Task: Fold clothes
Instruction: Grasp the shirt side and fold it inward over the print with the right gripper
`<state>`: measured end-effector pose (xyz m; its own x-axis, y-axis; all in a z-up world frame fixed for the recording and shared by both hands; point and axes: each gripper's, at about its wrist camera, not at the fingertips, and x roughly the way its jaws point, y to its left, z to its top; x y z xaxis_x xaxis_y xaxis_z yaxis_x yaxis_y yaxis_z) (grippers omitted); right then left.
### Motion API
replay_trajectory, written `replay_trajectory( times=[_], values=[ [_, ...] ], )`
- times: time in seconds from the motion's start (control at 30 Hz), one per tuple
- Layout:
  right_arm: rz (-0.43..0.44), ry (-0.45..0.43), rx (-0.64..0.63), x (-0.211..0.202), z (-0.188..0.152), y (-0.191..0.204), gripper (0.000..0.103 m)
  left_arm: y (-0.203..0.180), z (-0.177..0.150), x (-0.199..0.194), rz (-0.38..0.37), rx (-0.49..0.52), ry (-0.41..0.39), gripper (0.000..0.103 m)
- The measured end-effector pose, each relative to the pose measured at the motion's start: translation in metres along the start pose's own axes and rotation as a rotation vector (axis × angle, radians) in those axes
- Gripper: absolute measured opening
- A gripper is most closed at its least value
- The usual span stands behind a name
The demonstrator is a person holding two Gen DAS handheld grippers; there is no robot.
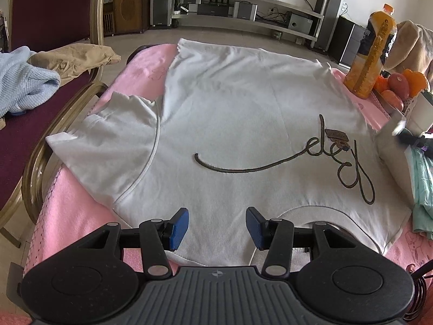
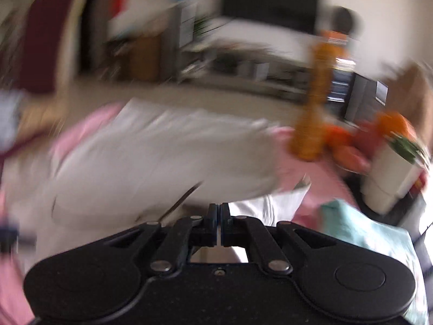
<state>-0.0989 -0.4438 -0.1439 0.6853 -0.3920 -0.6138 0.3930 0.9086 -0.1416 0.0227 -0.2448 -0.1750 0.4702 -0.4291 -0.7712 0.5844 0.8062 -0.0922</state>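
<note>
A white T-shirt (image 1: 230,124) with dark script lettering lies spread face up on a pink cloth (image 1: 81,216), collar toward me. Its left sleeve (image 1: 113,140) is spread out flat. My left gripper (image 1: 216,227) is open and empty, just above the shoulder next to the collar. In the blurred right wrist view my right gripper (image 2: 218,214) is shut on the shirt's right sleeve (image 2: 273,205) and holds it lifted over the shirt body (image 2: 151,162). The lifted sleeve and part of the right gripper show at the right edge of the left wrist view (image 1: 406,132).
An orange juice bottle (image 1: 373,51) and fruit (image 1: 400,86) stand at the table's far right. A folded pale green garment (image 1: 422,189) lies at the right edge. A chair (image 1: 35,103) on the left holds blue and beige clothes.
</note>
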Motion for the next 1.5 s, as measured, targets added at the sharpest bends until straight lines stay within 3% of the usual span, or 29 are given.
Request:
replay_trajectory(
  times=[0.1, 0.17, 0.23, 0.27, 0.4, 0.47, 0.57, 0.77, 0.9, 1.03, 1.13, 1.23, 1.3, 1.4, 1.5],
  values=[
    [0.068, 0.102, -0.144, 0.011, -0.014, 0.028, 0.006, -0.001, 0.0, 0.0, 0.001, 0.001, 0.001, 0.048],
    [0.102, 0.143, -0.17, 0.008, -0.017, 0.03, 0.011, -0.001, 0.0, 0.0, 0.003, 0.0, 0.001, 0.048],
    [0.102, 0.141, -0.11, 0.0, -0.014, 0.014, 0.02, 0.0, 0.0, 0.001, 0.006, -0.002, 0.003, 0.048],
    [0.102, 0.134, -0.058, -0.004, -0.012, 0.002, 0.025, 0.0, 0.0, 0.001, 0.008, -0.003, 0.004, 0.048],
    [0.011, 0.085, 0.304, -0.015, -0.016, -0.071, 0.025, 0.0, -0.001, 0.002, 0.018, -0.003, 0.009, 0.048],
    [-0.039, 0.114, 0.502, -0.005, -0.029, -0.104, 0.014, 0.0, -0.002, 0.004, 0.023, -0.004, 0.016, 0.048],
    [-0.012, 0.188, 0.682, 0.014, -0.045, -0.13, 0.014, 0.001, -0.003, 0.008, 0.035, -0.005, 0.028, 0.048],
    [-0.013, 0.27, 0.553, 0.054, -0.043, -0.1, 0.015, -0.001, -0.005, 0.014, 0.063, 0.003, 0.043, 0.048],
    [-0.123, 0.371, 0.376, 0.052, -0.047, -0.08, 0.012, 0.0, -0.005, 0.013, 0.081, 0.011, 0.041, 0.048],
    [-0.146, 0.437, 0.397, 0.031, -0.058, -0.085, 0.012, 0.002, -0.006, 0.011, 0.086, 0.01, 0.037, 0.048],
    [-0.143, 0.396, 0.409, 0.022, -0.059, -0.083, 0.012, 0.003, -0.006, 0.009, 0.095, 0.01, 0.026, 0.048],
    [-0.09, 0.265, 0.426, 0.006, -0.049, -0.077, 0.015, 0.006, -0.005, 0.007, 0.097, 0.007, 0.007, 0.044],
    [-0.017, 0.209, 0.444, 0.004, -0.044, -0.075, 0.015, 0.005, -0.004, 0.007, 0.092, 0.013, 0.0, 0.033],
    [0.103, 0.218, 0.485, 0.016, -0.045, -0.07, 0.016, -0.001, -0.006, 0.014, 0.045, 0.047, 0.036, 0.027],
    [0.152, 0.262, 0.493, 0.033, -0.05, -0.063, 0.017, -0.009, -0.01, 0.019, 0.03, 0.098, 0.058, 0.028]
  ],
)
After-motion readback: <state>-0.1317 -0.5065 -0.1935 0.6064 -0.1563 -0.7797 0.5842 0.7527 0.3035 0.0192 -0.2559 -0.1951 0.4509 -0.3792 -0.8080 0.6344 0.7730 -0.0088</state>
